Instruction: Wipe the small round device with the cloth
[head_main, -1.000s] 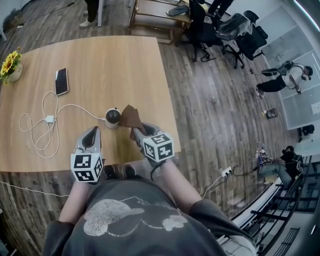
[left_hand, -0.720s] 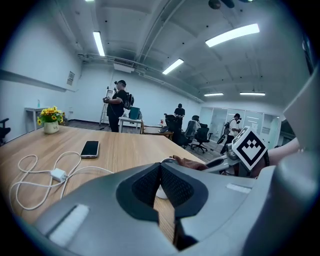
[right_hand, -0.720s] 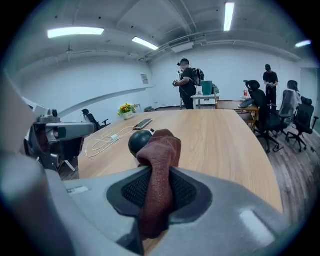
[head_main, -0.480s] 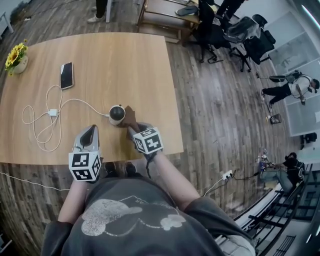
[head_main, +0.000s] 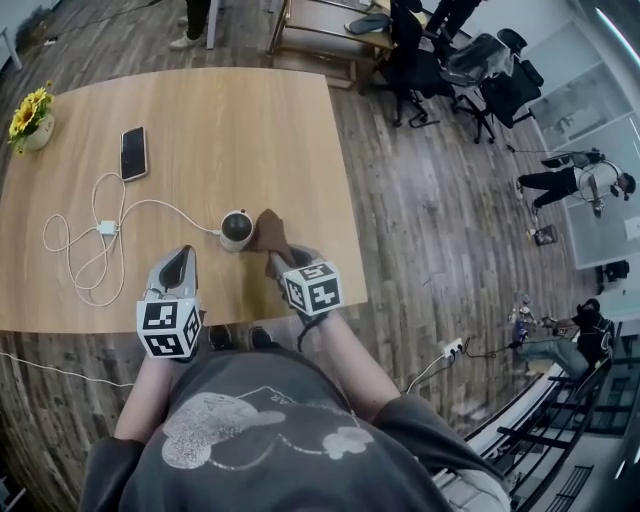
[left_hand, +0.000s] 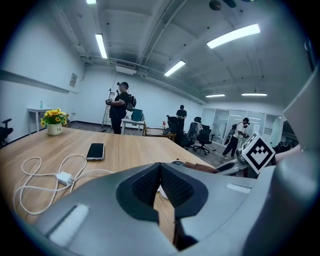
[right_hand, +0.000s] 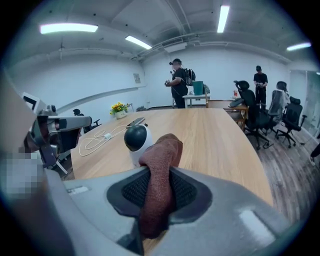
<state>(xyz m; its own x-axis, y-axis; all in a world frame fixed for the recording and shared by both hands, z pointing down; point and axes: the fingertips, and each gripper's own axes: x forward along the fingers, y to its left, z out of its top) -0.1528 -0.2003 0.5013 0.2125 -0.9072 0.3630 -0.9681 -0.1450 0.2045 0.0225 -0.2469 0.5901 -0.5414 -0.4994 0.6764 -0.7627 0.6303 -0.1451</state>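
The small round device (head_main: 236, 229), white with a dark dome face (right_hand: 136, 138), stands on the wooden table (head_main: 220, 120) near its front edge, a white cable running left from it. My right gripper (head_main: 278, 256) is shut on a brown cloth (head_main: 268, 232); the cloth (right_hand: 159, 170) sticks up between the jaws, just right of the device and close to touching it. My left gripper (head_main: 178, 270) sits to the device's left front, its jaws closed together on nothing (left_hand: 161, 186).
A coiled white cable with an adapter (head_main: 104, 229) lies left of the device. A black phone (head_main: 133, 152) and a pot of yellow flowers (head_main: 30, 120) are farther left. Office chairs (head_main: 470, 70) and people stand beyond the table's right edge (head_main: 345, 190).
The right gripper with the cloth pushed in against the device's side half a second ago, then drew back slightly to the right. The left gripper stayed put.
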